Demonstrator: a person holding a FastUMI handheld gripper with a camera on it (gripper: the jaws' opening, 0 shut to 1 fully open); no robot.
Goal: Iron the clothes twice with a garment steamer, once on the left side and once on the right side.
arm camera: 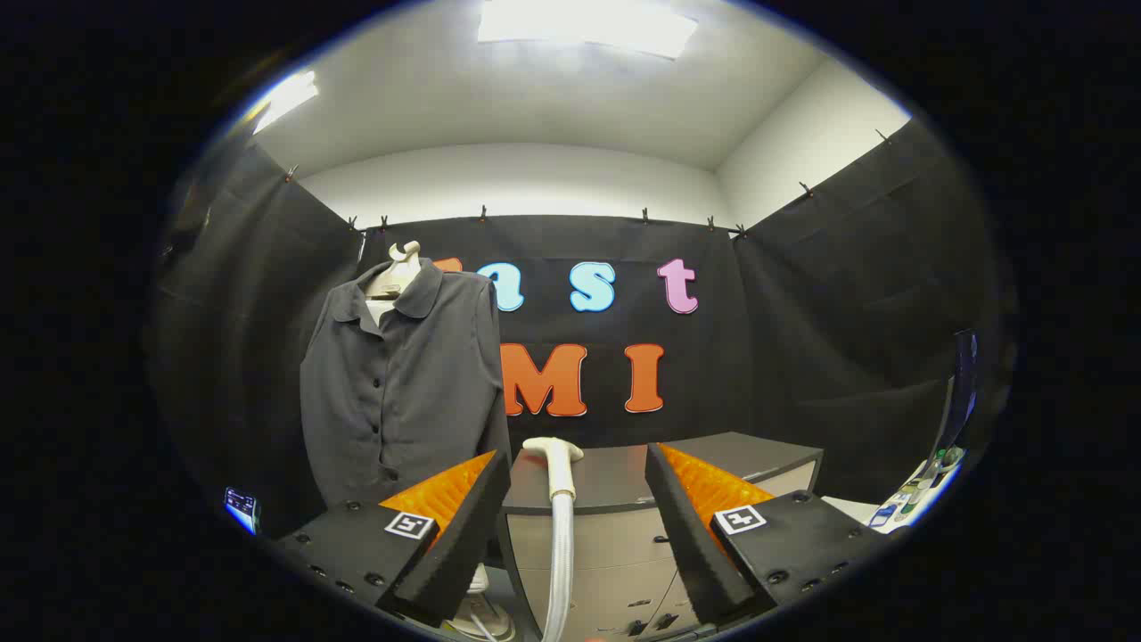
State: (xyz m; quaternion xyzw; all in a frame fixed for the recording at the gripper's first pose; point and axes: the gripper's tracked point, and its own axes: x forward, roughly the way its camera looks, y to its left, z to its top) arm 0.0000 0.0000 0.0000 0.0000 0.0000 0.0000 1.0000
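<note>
1 gripper [578,526], fingers spread wide, holding nothing. 1 garment steamer head [554,456] on 1 hose [561,562], upright between the fingers. 1 grey button shirt [401,383] on 1 mannequin [398,267], at 10 o'clock beyond the left finger. 1 cabinet [749,464] behind.

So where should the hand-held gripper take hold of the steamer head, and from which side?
Probably on the straight handle just below the bent nozzle of the steamer head, coming straight ahead. It stands upright between the open fingers of the hand-held gripper, hose hanging below, so the fingers can close on its two sides.
</note>
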